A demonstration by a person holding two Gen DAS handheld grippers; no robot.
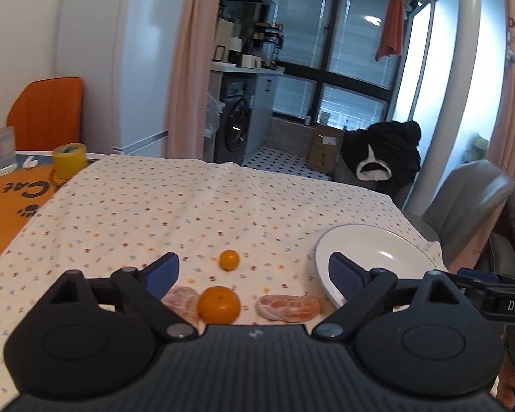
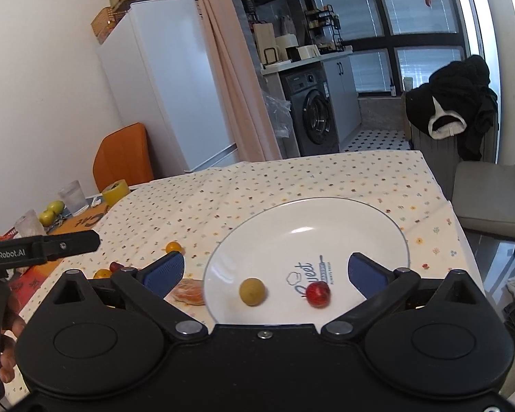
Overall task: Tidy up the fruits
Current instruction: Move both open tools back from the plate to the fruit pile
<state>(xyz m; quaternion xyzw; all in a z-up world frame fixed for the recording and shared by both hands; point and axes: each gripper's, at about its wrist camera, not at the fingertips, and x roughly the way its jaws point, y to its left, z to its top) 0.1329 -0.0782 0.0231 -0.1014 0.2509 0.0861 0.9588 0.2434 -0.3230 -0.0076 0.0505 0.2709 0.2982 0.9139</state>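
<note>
Beyond our right gripper's (image 2: 263,273) fingertips lay the white plate (image 2: 360,213), the collecting place as we judged it, since a yellowish fruit (image 2: 253,291) and a small red fruit (image 2: 318,294) already sat on it between the spread, empty fingers. Our left gripper (image 1: 254,271) was likewise released and held nothing, poised over the floral tablecloth (image 1: 189,199). Between its fingers rested a whole mandarin (image 1: 219,305), with a peeled one (image 1: 287,307) toward the right finger, another peeled piece (image 1: 180,300) partly under the left finger, and a tiny orange fruit (image 1: 229,259) just past the tips (all four off the plate, so likely next).
</note>
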